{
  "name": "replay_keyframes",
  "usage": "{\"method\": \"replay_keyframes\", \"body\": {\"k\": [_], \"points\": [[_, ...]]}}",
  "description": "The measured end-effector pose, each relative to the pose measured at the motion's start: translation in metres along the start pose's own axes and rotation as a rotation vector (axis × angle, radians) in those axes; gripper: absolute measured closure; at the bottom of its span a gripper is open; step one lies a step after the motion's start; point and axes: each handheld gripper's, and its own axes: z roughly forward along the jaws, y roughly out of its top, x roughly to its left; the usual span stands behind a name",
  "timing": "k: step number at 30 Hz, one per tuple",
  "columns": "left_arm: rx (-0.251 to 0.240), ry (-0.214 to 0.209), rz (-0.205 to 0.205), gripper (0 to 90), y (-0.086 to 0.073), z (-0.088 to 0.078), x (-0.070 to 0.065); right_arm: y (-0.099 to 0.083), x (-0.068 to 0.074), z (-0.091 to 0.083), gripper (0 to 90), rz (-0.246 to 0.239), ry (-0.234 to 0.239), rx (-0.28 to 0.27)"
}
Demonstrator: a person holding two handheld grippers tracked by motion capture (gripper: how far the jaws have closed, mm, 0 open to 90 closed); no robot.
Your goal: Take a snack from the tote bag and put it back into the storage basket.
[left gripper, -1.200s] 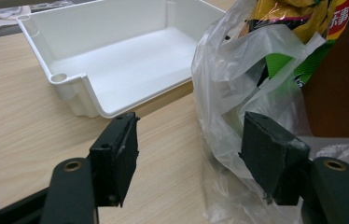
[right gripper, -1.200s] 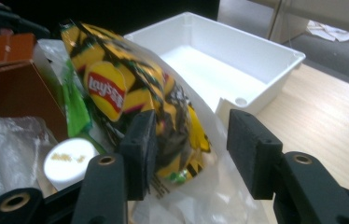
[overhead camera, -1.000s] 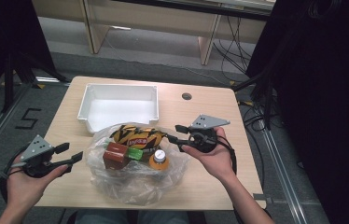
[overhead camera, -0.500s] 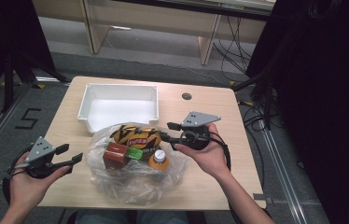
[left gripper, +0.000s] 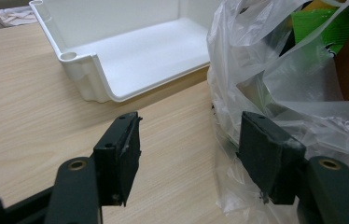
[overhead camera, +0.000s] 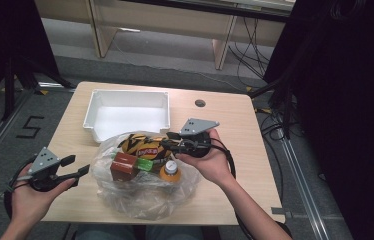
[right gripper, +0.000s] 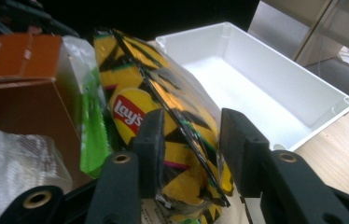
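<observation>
A clear plastic bag (overhead camera: 140,197) lies on the wooden table (overhead camera: 235,165), open at the top. Inside it are a yellow-and-black bag of chips (overhead camera: 142,145), a brown box (overhead camera: 124,167), a green packet (right gripper: 91,135) and an orange bottle with a white cap (overhead camera: 170,170). My right gripper (overhead camera: 167,141) reaches into the bag from the right. Its jaws have just been closing, and in the right gripper view (right gripper: 189,140) the pads press on the bag of chips (right gripper: 163,98) between them. My left gripper (overhead camera: 79,165) stands open to the left of the plastic bag (left gripper: 294,88), nothing between its jaws (left gripper: 191,154).
An empty white tray (overhead camera: 125,93) sits just behind the plastic bag, its near wall close to the chips. A small round hole (overhead camera: 200,103) marks the table to the tray's right. Bare wood lies left of the bag and along the right side.
My right gripper has moved left into the mouth of the plastic bag and its jaws have narrowed onto the bag of chips. The left gripper has stayed where it was.
</observation>
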Motion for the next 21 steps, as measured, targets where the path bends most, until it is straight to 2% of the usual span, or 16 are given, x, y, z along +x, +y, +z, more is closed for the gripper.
{"method": "replay_keyframes", "body": {"k": [4,5,6,7,11,12,15,19,20,21], "points": [[-0.003,-0.001,0.006,38.4,0.001,0.000,-0.001,-0.004,-0.001,0.008,71.1,-0.027,-0.023,0.017],[-0.003,-0.002,0.005,38.4,0.001,0.000,-0.001,-0.005,0.000,0.008,73.0,-0.009,-0.035,0.017],[-0.003,-0.002,0.005,38.4,0.001,0.000,-0.001,-0.005,-0.002,0.008,75.4,-0.031,-0.027,0.022],[-0.001,-0.001,0.002,38.4,0.000,0.001,-0.001,-0.005,-0.001,0.008,77.0,-0.023,-0.028,0.026],[0.005,-0.001,0.000,38.4,0.000,0.003,-0.001,-0.004,0.000,0.009,84.5,-0.043,-0.027,0.023],[0.007,-0.001,0.002,38.5,-0.001,0.002,-0.001,-0.004,-0.001,0.010,85.7,-0.065,-0.024,0.018],[0.003,-0.002,0.003,38.4,0.000,0.002,-0.001,-0.003,0.000,0.012,87.4,-0.087,-0.031,0.011],[0.005,-0.003,0.002,38.5,-0.001,0.002,-0.001,-0.001,0.001,0.011,88.5,-0.092,-0.030,0.001],[0.005,-0.003,0.002,38.5,-0.001,0.002,-0.002,-0.001,0.003,0.010,88.7,-0.076,-0.027,-0.004],[0.003,-0.004,-0.005,38.5,-0.001,0.003,-0.002,0.000,0.002,0.010,88.8,-0.087,-0.027,-0.012]]}}
